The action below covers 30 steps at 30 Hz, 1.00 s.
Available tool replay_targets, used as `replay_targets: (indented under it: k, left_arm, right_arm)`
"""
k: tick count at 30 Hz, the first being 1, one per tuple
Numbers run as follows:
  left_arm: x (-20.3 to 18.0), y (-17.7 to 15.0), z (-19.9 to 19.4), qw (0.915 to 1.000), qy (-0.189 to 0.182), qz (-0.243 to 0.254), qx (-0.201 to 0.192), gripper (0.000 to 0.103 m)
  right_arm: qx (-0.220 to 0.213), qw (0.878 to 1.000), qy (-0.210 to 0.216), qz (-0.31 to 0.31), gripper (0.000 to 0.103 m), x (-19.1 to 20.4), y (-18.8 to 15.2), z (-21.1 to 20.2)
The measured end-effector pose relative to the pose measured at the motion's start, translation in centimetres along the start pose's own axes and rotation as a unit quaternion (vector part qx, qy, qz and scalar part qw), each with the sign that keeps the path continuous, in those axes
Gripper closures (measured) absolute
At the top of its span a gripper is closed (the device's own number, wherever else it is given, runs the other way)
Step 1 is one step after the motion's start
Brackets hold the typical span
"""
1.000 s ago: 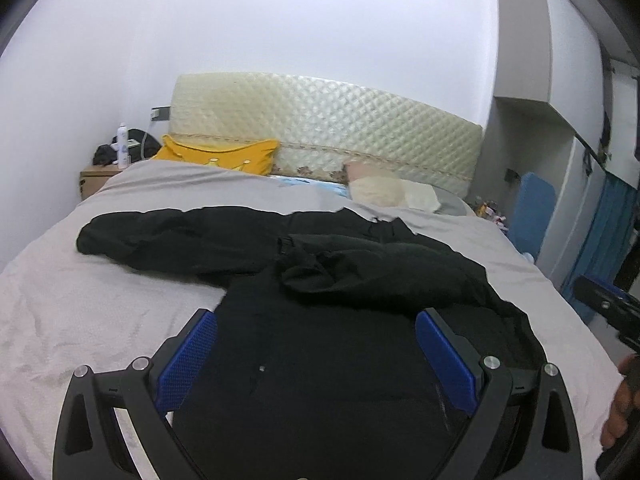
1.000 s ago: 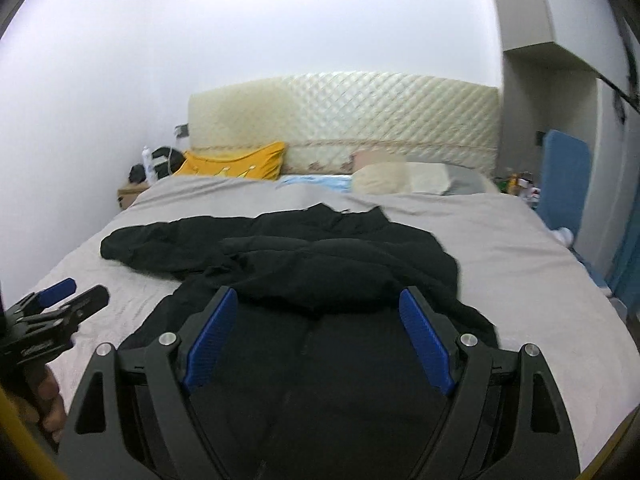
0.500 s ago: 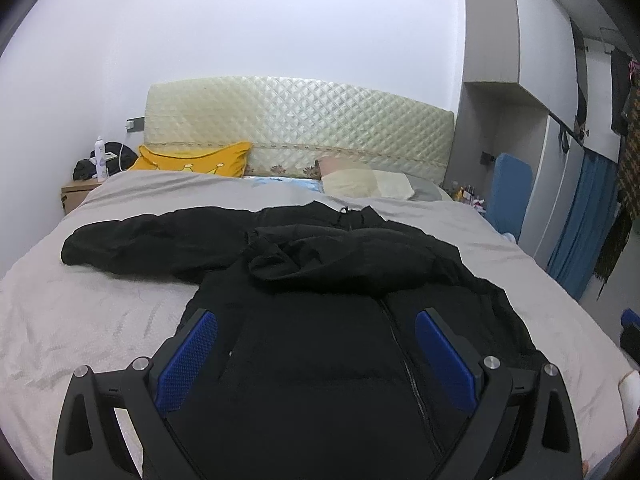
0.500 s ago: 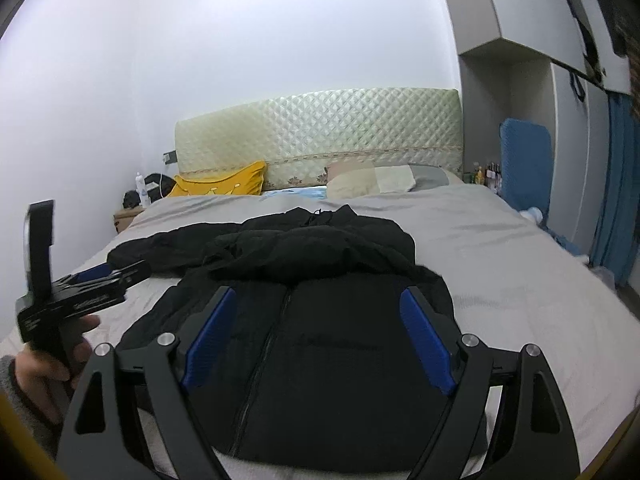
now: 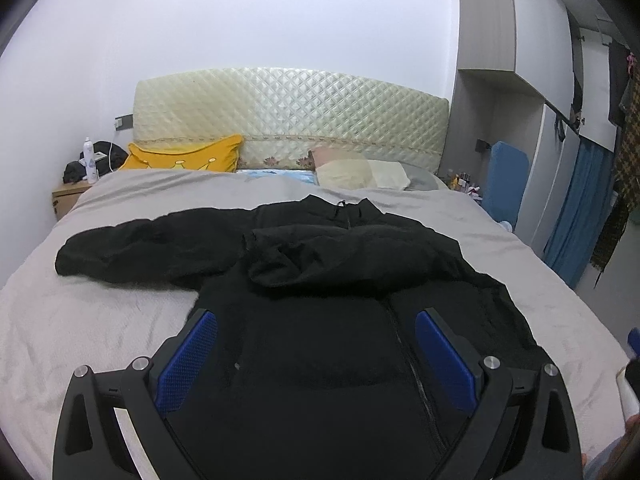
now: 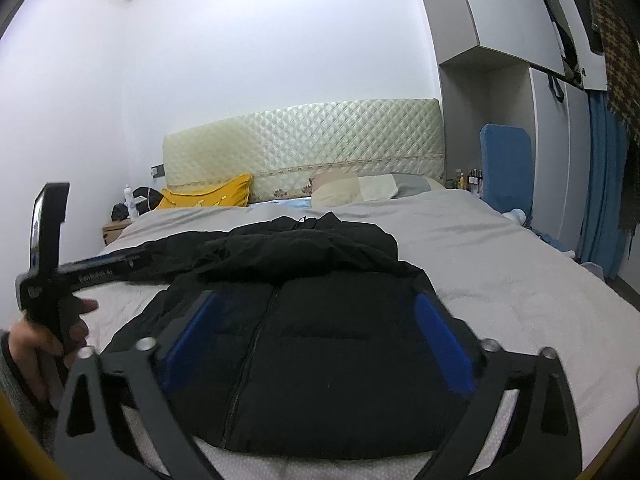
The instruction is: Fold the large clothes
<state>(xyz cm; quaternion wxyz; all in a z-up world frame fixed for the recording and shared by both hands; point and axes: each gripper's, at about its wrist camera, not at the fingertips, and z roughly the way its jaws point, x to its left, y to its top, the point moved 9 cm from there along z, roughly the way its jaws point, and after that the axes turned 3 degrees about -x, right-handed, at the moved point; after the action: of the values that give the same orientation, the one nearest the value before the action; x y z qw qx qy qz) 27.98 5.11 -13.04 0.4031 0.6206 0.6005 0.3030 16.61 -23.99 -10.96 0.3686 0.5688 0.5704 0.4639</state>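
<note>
on wrinkled grey bedsheet, puffy black jacket (quilted, zipped)

My left gripper with fingers spread wide and empty, my right gripper with jaws opening, nothing pinched between, my left hand wrapped around its handle, tilted down.

The left gripper is a matte black frame with triangular cut-outs, round silver screw heads on its arms, and fingers faced with blue dimpled pads. The right gripper is built alike. White lettering marks the left gripper's black body. The left hand wears a grey sleeve cuff.
</note>
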Motion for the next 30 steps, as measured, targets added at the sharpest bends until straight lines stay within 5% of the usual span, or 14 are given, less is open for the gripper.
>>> replay_targets:
  k: [10,17,30]
  left_arm:
    - [9.7,10.6,-0.4,0.9996,0.018,-0.015,-0.016,0.002]
    - [19.7,14.1,1.0,0.9965,0.078,-0.028,-0.009,0.002]
    - [35.9,5.0,9.7,0.9776,0.095,-0.177,0.062,0.002]
  right_arm:
    - [0.011,1.000,-0.004,0.002,0.000,-0.5,-0.7,1.0]
    - [0.008,1.000,-0.023,0.007,0.000,-1.0,-0.9,2.0]
    - [0.065,0.997,-0.047,-0.024,0.000,1.8,-3.5,5.6]
